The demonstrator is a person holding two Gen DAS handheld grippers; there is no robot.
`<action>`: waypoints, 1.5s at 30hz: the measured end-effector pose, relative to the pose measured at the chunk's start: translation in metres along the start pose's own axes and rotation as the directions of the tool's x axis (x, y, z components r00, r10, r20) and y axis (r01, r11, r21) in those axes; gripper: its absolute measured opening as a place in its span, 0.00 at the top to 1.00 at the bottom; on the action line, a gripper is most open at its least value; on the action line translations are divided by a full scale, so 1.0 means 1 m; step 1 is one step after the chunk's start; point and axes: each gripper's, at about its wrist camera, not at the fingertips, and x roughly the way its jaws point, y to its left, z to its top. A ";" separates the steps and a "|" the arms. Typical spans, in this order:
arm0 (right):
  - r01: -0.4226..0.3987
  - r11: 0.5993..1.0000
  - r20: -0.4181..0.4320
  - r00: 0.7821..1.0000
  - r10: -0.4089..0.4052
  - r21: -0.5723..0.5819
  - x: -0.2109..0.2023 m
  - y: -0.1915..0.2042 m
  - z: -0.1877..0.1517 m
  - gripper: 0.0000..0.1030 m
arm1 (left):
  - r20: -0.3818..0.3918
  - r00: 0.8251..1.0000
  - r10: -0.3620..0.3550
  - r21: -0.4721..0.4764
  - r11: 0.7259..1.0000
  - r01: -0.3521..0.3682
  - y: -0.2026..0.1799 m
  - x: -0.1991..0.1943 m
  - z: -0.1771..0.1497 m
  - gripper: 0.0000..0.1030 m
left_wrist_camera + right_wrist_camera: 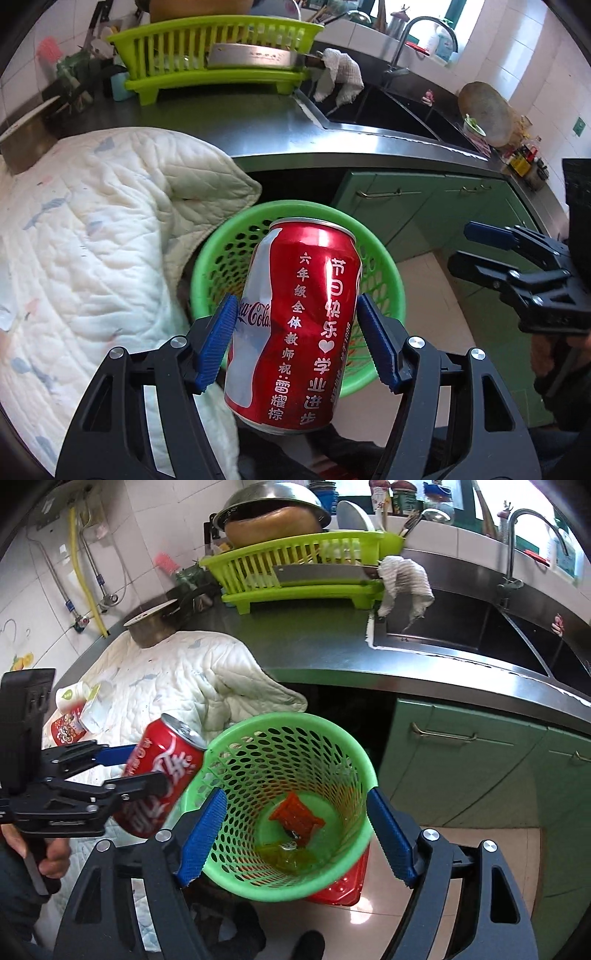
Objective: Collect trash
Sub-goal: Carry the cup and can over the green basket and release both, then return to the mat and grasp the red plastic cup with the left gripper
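My left gripper (295,339) is shut on a dented red Coca-Cola can (295,325) and holds it above the near rim of a green mesh trash basket (384,280). In the right wrist view the can (162,771) hangs at the basket's left rim. The basket (332,738) holds an orange wrapper (297,810) and yellow-green scraps. My right gripper (295,830) is open and empty, with its blue fingers on either side of the basket; it also shows at the right of the left wrist view (469,247). More trash, a paper cup (70,696) and a red packet (66,729), lies on the quilt.
A white quilted cloth (92,229) covers the left counter. A steel counter (325,646), a sink (461,627), a lime dish rack (303,568) with a cleaver, and a pot (155,624) are behind. Green cabinets (480,760) stand at right. A red stool (343,882) is under the basket.
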 end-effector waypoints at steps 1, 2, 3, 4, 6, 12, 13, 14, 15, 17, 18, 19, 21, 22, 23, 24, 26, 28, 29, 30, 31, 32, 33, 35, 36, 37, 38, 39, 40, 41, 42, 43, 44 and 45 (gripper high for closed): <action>-0.001 1.000 0.001 1.000 0.001 0.003 -0.002 -0.002 -0.001 0.27 | -0.004 1.000 -0.004 -0.001 1.000 0.004 -0.004 0.003 0.001 0.33; -0.003 1.000 0.002 1.000 0.003 0.005 -0.003 -0.003 -0.001 0.27 | -0.001 1.000 -0.010 -0.001 1.000 0.010 -0.007 0.004 0.002 0.32; -0.003 1.000 0.002 1.000 0.003 0.006 -0.002 -0.003 -0.001 0.27 | 0.002 1.000 -0.008 0.000 1.000 0.008 -0.009 0.005 0.002 0.31; -0.005 1.000 0.002 1.000 0.005 0.007 -0.003 -0.004 -0.001 0.26 | 0.003 1.000 -0.009 0.000 1.000 0.009 -0.010 0.005 0.003 0.29; -0.012 1.000 0.001 1.000 0.012 0.007 -0.002 -0.004 -0.001 0.26 | 0.015 1.000 -0.008 -0.006 1.000 0.008 -0.012 0.004 0.005 0.25; -0.040 0.999 0.005 0.999 0.040 -0.021 0.001 0.010 0.004 0.26 | 0.050 0.999 0.022 -0.024 1.000 -0.021 -0.006 -0.014 0.004 0.25; -0.047 0.999 0.006 0.999 0.048 -0.025 0.001 0.013 0.005 0.25 | 0.055 0.998 0.034 -0.025 0.999 -0.033 -0.004 -0.017 0.003 0.25; -0.054 0.998 0.006 0.999 0.054 -0.032 0.003 0.017 0.006 0.25 | 0.063 0.997 0.047 -0.029 0.999 -0.045 -0.001 -0.022 0.002 0.25; -0.058 0.998 0.005 0.998 0.058 -0.038 0.004 0.020 0.007 0.25 | 0.072 0.996 0.058 -0.038 0.998 -0.055 0.003 -0.028 0.000 0.25; -0.069 0.996 0.003 0.998 0.069 -0.053 0.007 0.027 0.010 0.25 | 0.084 0.994 0.077 -0.060 0.996 -0.072 0.012 -0.037 -0.004 0.25; -0.078 0.995 0.001 0.997 0.078 -0.062 0.009 0.032 0.012 0.25 | 0.088 0.992 0.088 -0.069 0.994 -0.083 0.016 -0.041 -0.006 0.25; -0.084 0.994 -0.001 0.996 0.084 -0.070 0.011 0.036 0.014 0.25 | 0.096 0.989 0.111 -0.081 0.991 -0.103 0.022 -0.047 -0.009 0.25; -0.099 0.991 -0.004 0.995 0.099 -0.093 0.015 0.046 0.019 0.25 | 0.107 0.983 0.146 -0.109 0.985 -0.135 0.035 -0.059 -0.014 0.25; -0.108 0.989 -0.006 0.994 0.108 -0.104 0.017 0.052 0.022 0.25 | 0.111 0.981 0.162 -0.123 0.981 -0.148 0.040 -0.063 -0.016 0.25; -0.117 0.986 -0.008 0.993 0.116 -0.118 0.019 0.058 0.025 0.24 | 0.118 0.976 0.184 -0.141 0.976 -0.167 0.048 -0.069 -0.019 0.25; -0.123 0.984 -0.008 0.992 0.123 -0.130 0.020 0.063 0.027 0.24 | 0.122 0.972 0.199 -0.154 0.972 -0.180 0.053 -0.074 -0.022 0.25; -0.143 0.978 -0.010 0.990 0.143 -0.154 0.024 0.076 0.032 0.24 | 0.133 0.960 0.248 -0.199 0.955 -0.220 0.072 -0.089 -0.029 0.25; -0.158 0.972 -0.014 0.987 0.158 -0.176 0.028 0.087 0.036 0.24 | 0.138 0.946 0.292 -0.241 0.937 -0.254 0.091 -0.102 -0.036 0.25; -0.168 0.967 -0.018 0.986 0.168 -0.191 0.031 0.096 0.039 0.24 | 0.139 0.938 0.317 -0.266 0.924 -0.273 0.101 -0.110 -0.040 0.25; -0.177 0.963 -0.021 0.984 0.177 -0.201 0.033 0.101 0.042 0.24 | 0.142 0.929 0.343 -0.293 0.911 -0.292 0.112 -0.118 -0.045 0.25; -0.187 0.959 -0.024 0.982 0.186 -0.212 0.035 0.107 0.043 0.24 | 0.143 0.921 0.363 -0.311 0.900 -0.307 0.120 -0.124 -0.048 0.25; -0.196 0.953 -0.027 0.980 0.195 -0.229 0.037 0.116 0.045 0.24 | 0.142 0.908 0.393 -0.340 0.881 -0.328 0.131 -0.133 -0.053 0.25; -0.203 0.950 -0.029 0.979 0.201 -0.239 0.039 0.122 0.046 0.24 | 0.142 0.901 0.411 -0.359 0.869 -0.340 0.139 -0.139 -0.057 0.25; -0.223 0.939 -0.035 0.974 0.222 -0.260 0.042 0.137 0.049 0.24 | 0.134 0.875 0.466 -0.417 0.827 -0.377 0.162 -0.156 -0.067 0.25; -0.230 0.935 -0.036 0.973 0.229 -0.269 0.043 0.144 0.051 0.24 | 0.128 0.860 0.493 -0.443 0.805 -0.396 0.172 -0.163 -0.072 0.25; -0.238 0.930 -0.038 0.971 0.237 -0.280 0.045 0.151 0.052 0.24 | 0.124 0.850 0.512 -0.462 0.788 -0.407 0.180 -0.169 -0.076 0.25; -0.246 0.925 -0.041 0.969 0.245 -0.289 0.047 0.159 0.053 0.24 | 0.118 0.837 0.534 -0.487 0.766 -0.420 0.190 -0.177 -0.081 0.25; -0.252 0.921 -0.043 0.967 0.251 -0.298 0.047 0.165 0.054 0.24 | 0.108 0.824 0.556 -0.511 0.742 -0.434 0.201 -0.183 -0.086 0.25; -0.259 0.915 -0.045 0.965 0.257 -0.309 0.048 0.173 0.056 0.24 | 0.101 0.814 0.572 -0.527 0.724 -0.444 0.207 -0.187 -0.090 0.25; -0.263 0.911 -0.047 0.964 0.262 -0.317 0.049 0.179 0.056 0.24 | 0.092 0.802 0.590 -0.547 0.703 -0.454 0.217 -0.193 -0.095 0.25; -0.271 0.905 -0.050 0.962 0.270 -0.328 0.051 0.187 0.058 0.24 | 0.086 0.796 0.599 -0.561 0.689 -0.459 0.223 -0.196 -0.098 0.25; -0.278 0.900 -0.053 0.959 0.277 -0.337 0.052 0.194 0.059 0.24 | 0.076 0.787 0.612 -0.583 0.668 -0.463 0.234 -0.201 -0.103 0.24; -0.285 0.894 -0.056 0.957 0.284 -0.346 0.054 0.201 0.061 0.24 | 0.064 0.780 0.622 -0.601 0.649 -0.467 0.243 -0.204 -0.107 0.24; -0.289 0.890 -0.058 0.956 0.287 -0.352 0.055 0.207 0.062 0.24 | 0.048 0.775 0.630 -0.618 0.629 -0.472 0.254 -0.205 -0.111 0.24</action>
